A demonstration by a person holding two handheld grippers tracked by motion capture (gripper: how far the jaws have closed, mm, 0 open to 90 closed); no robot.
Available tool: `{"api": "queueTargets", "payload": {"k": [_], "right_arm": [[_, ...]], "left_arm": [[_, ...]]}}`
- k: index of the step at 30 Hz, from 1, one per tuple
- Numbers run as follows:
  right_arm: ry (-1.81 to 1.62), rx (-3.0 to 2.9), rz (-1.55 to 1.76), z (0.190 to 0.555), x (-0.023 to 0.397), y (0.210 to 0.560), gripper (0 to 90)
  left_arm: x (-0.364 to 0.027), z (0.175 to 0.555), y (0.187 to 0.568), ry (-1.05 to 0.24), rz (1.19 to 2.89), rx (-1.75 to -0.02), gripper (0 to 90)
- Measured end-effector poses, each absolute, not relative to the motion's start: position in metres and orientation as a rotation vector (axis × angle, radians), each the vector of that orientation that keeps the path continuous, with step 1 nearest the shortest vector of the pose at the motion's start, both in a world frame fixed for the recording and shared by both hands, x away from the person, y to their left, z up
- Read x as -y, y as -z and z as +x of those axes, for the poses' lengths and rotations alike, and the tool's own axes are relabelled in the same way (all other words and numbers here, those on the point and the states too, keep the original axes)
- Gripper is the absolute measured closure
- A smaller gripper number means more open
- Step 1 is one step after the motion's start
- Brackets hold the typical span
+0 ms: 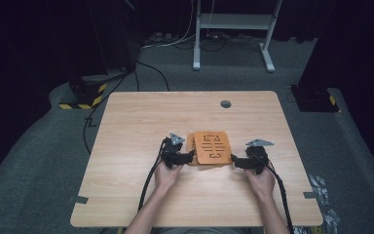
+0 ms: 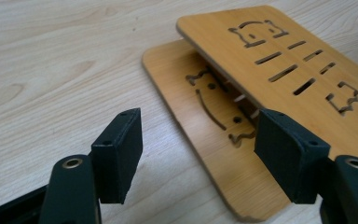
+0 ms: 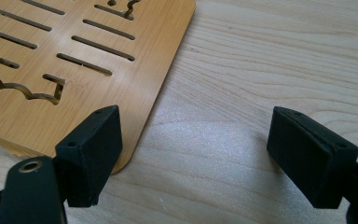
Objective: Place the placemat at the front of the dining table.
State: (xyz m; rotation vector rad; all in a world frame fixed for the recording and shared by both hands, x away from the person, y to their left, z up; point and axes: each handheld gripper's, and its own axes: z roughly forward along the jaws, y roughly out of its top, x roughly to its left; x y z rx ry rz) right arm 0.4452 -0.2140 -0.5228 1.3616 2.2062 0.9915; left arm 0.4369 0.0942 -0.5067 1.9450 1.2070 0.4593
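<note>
Boards (image 1: 213, 147) stacked between left gripper (image 1: 189, 157) and right gripper (image 1: 235, 160); both released.

A light wooden table (image 1: 141, 117) stands in the middle of a dark room. It has a small grey round hole cover (image 1: 225, 104) near its far edge. Bits of grey tape (image 1: 78, 199) stick to its near corners. The floor (image 1: 34, 161) is grey carpet. Behind the table stands a white metal frame (image 1: 233, 29) with two legs. Black and white cables (image 1: 175, 41) lie on the floor near it. Two dark bases with yellow and black stripes sit on the floor, one at the left (image 1: 84, 95) and one at the right (image 1: 316, 99). The walls are black and dark.
</note>
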Motion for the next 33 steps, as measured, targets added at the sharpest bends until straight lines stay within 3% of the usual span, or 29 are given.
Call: {"api": "queueTargets", "payload": {"k": [16, 24, 33], "right_arm": [[-0.991, -2.202, 1.365, 0.445, 0.214, 0.523, 17.9], [-0.995, -2.199, 1.372, 0.446, 0.214, 0.523, 18.2], [-0.987, -2.2, 1.378, 0.446, 0.214, 0.522, 18.8]], "left_arm": [[-0.076, 0.442, 0.5, -0.414, 1.919, -1.151, 32.4], [-0.071, 0.451, 0.506, -0.34, 1.911, -1.223, 33.3], [-0.07, 0.451, 0.504, -0.369, 1.907, -1.229, 33.2]]}}
